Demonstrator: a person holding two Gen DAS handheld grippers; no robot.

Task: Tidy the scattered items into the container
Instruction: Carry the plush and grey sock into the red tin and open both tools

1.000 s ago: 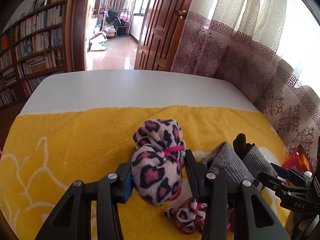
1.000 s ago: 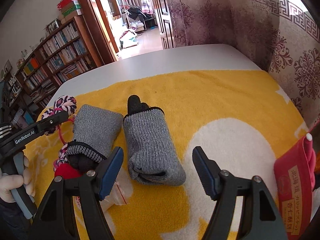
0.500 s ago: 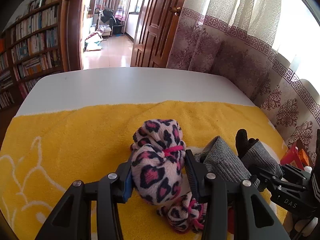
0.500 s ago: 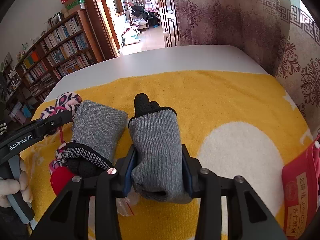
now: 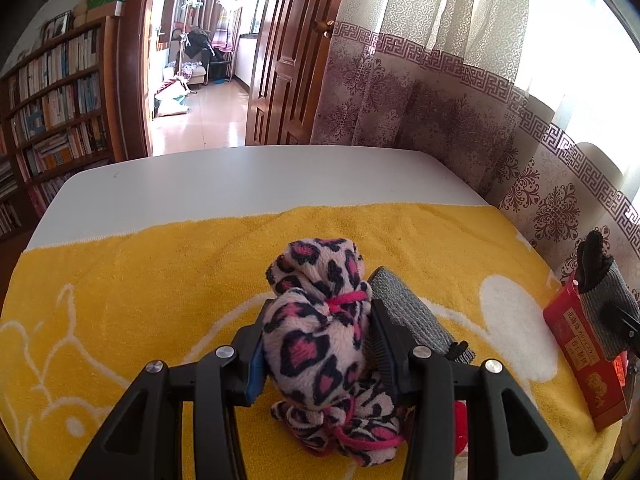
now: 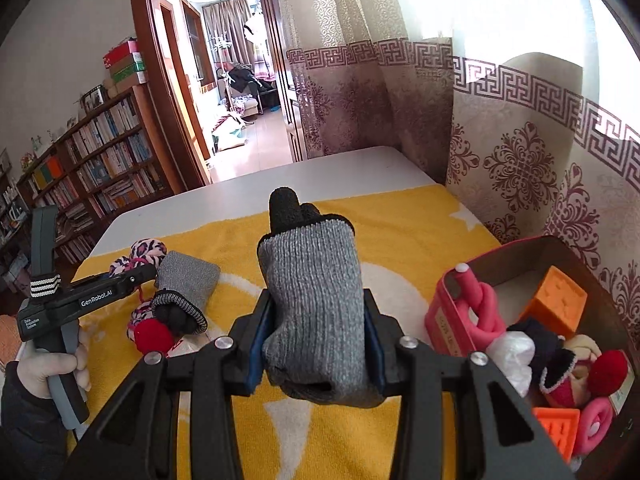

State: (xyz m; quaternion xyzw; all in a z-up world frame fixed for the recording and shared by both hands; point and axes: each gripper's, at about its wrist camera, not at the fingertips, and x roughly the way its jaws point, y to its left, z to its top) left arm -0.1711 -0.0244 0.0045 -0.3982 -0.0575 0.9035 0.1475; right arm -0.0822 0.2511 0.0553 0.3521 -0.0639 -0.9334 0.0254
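One grey knit sock (image 6: 316, 300), black toe, clamped upright in right hand-held gripper (image 6: 316, 344)

Grey knit sock (image 6: 316, 304), black toe up, clamped upright and lifted. Leopard-print fleece sock (image 5: 318, 332) clamped, its twin lying under it on the yellow towel. Second grey sock (image 6: 186, 280) flat on towel. Red box (image 6: 456, 308) at right, open, holding toys.

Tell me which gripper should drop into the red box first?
Right. The right gripper already holds the grey knitted glove lifted off the yellow towel, beside the open red cardboard box. The left gripper grips the leopard-print fleece mitten farther away.
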